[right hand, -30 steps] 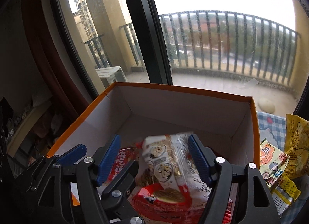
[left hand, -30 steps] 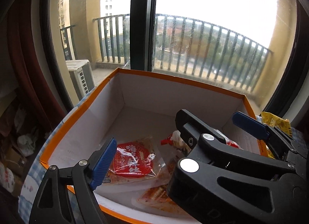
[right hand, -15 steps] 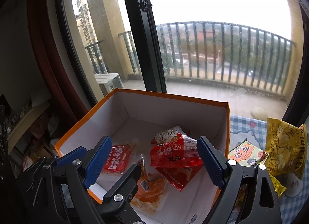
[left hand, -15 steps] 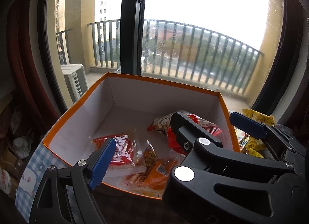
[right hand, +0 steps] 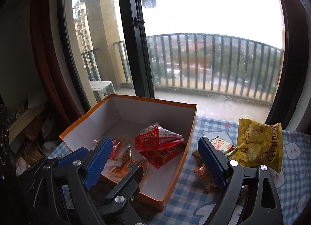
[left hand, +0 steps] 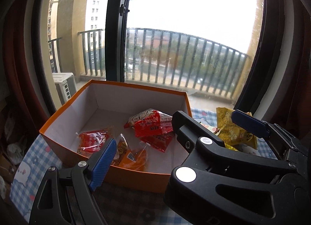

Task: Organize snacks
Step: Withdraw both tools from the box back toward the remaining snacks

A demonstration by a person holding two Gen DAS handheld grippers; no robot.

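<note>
L gripper (left hand: 173,143) + R gripper (right hand: 155,162) jaws wide, empty — red snack pack (right hand: 157,138) lies in orange box (right hand: 191,128).

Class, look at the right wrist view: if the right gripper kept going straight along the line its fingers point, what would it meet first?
Probably the right wall of the orange box, or the red snack packet just inside it. The right gripper is open and empty; depth is hard to judge here.

backlit by overexposed window (left hand: 186,7), fisheye-warped edges
</note>
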